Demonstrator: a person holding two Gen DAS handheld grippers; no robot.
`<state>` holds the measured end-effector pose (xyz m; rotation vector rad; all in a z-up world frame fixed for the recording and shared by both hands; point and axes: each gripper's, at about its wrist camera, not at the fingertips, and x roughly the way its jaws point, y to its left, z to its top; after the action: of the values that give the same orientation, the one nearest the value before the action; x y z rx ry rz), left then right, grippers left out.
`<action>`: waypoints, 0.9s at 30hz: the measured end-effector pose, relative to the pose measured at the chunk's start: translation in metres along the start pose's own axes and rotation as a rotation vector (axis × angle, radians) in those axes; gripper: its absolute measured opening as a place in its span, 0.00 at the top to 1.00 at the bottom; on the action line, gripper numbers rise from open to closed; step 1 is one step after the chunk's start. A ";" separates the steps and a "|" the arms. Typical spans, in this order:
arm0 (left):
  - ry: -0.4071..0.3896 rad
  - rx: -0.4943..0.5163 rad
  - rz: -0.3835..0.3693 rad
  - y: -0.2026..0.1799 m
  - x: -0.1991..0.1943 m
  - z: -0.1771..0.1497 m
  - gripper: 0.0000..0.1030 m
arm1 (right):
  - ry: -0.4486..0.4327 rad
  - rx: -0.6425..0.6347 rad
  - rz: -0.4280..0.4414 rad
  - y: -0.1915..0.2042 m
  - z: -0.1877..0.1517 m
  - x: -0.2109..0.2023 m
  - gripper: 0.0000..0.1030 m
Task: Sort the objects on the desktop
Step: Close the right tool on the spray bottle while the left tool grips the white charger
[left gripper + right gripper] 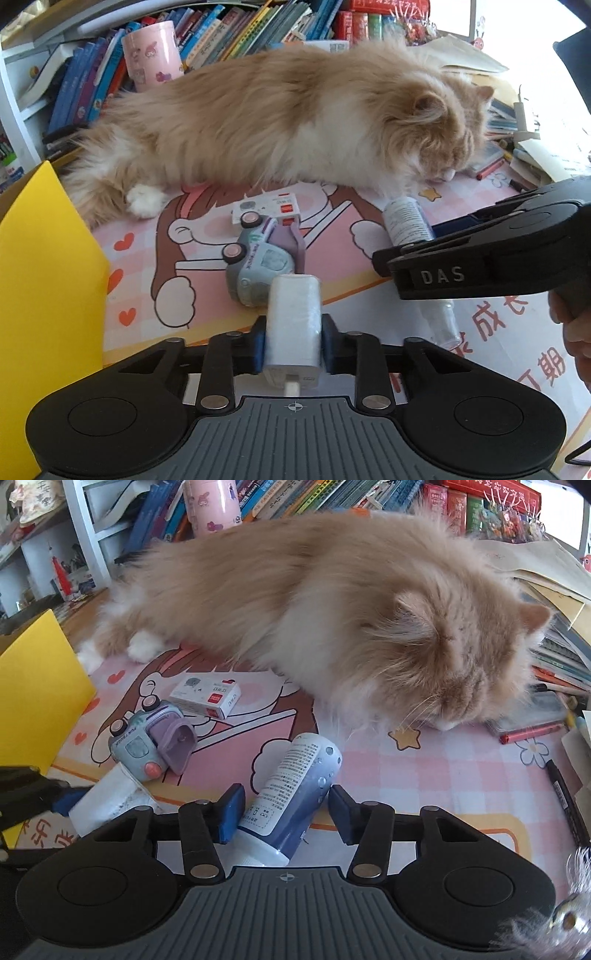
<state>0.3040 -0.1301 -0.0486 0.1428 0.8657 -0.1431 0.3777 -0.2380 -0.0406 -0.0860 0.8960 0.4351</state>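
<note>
Your left gripper (293, 345) was clamped on a white tissue pack (293, 325), its far end touching the toy truck (258, 266) at twelve o'clock on the surface (424, 775), with a small white box (271, 212) beyond. To the right, your right gripper (286, 814) had its pads apart around a blue-and-white tube (295, 797) lying between them, tilted toward one o'clock; no firm grip showed. A fluffy orange cat (332, 609) sprawled across the far side.

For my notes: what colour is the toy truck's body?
Pale grey-blue toy truck, clearest in the right wrist view.
</note>
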 end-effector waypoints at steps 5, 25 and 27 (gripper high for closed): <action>0.016 -0.019 -0.007 0.003 0.000 0.003 0.75 | -0.003 -0.021 -0.007 0.001 0.001 0.003 0.54; -0.068 -0.291 -0.098 0.035 -0.087 -0.009 0.75 | 0.028 -0.185 0.000 0.011 -0.014 -0.011 0.70; -0.067 -0.309 -0.099 0.037 -0.092 -0.014 0.75 | 0.026 -0.178 -0.004 0.011 -0.014 -0.010 0.70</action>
<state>0.2415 -0.0855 0.0155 -0.1937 0.8185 -0.1046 0.3574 -0.2346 -0.0402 -0.2566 0.8811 0.5100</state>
